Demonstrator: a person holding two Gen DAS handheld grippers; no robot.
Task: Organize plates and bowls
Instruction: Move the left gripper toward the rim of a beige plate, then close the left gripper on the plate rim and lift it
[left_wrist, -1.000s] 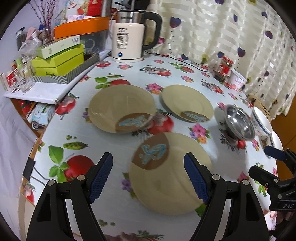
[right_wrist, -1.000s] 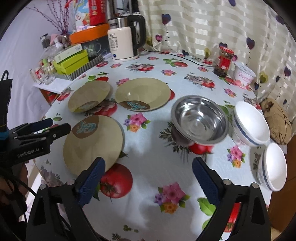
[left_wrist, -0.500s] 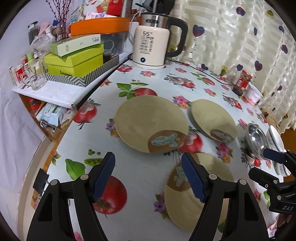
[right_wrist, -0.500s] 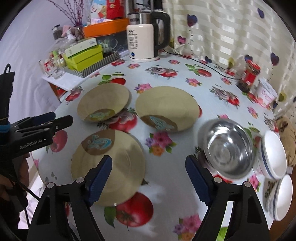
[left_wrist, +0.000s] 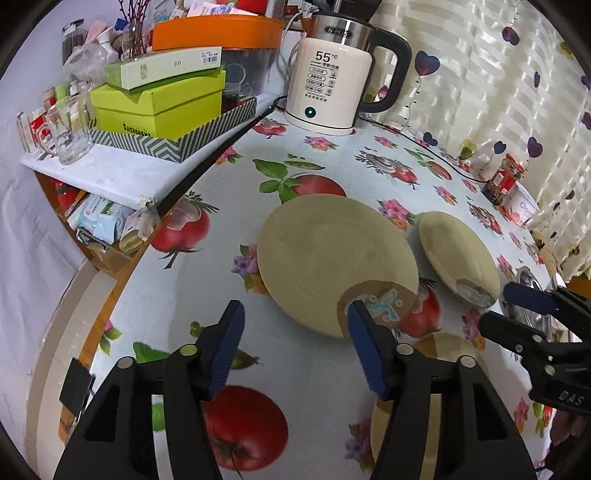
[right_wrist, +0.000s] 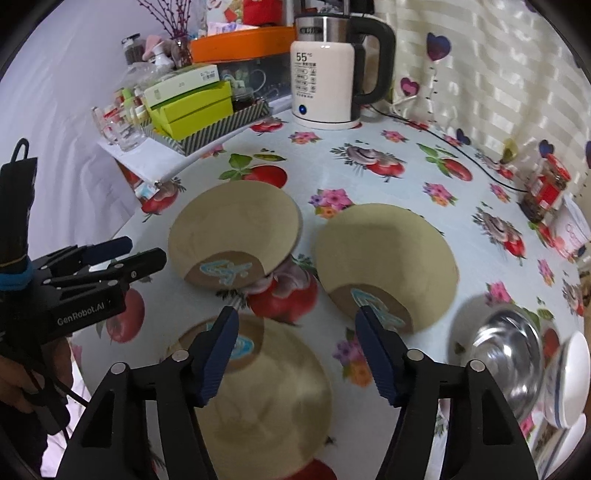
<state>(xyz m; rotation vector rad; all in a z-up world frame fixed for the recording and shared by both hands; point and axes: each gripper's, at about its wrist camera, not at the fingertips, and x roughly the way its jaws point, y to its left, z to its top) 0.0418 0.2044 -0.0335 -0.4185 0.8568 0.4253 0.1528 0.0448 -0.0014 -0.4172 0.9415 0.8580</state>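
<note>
Three tan plates with a brown-and-blue patch lie on the flowered tablecloth. In the left wrist view the far-left plate (left_wrist: 336, 262) is just ahead of my open left gripper (left_wrist: 293, 325), the far-right plate (left_wrist: 458, 254) lies beside it, and the near plate (left_wrist: 443, 350) sits low right. In the right wrist view my open right gripper (right_wrist: 295, 332) hovers over the near plate (right_wrist: 273, 391), with the far-left plate (right_wrist: 236, 232) and far-right plate (right_wrist: 384, 262) beyond. A steel bowl (right_wrist: 506, 354) and white bowls (right_wrist: 569, 376) sit at the right.
A white kettle (left_wrist: 328, 92) with its cord stands at the back. A side shelf holds green boxes (left_wrist: 162, 107) and a glass mug (left_wrist: 70, 136). A red jar (right_wrist: 546, 188) and a white cup (right_wrist: 572, 225) stand near the curtain. The table edge runs along the left.
Both grippers have swung left and forward toward the far plates. The near plate has slid low in both views; the bowls have shifted to the right edge. Both stay open.
</note>
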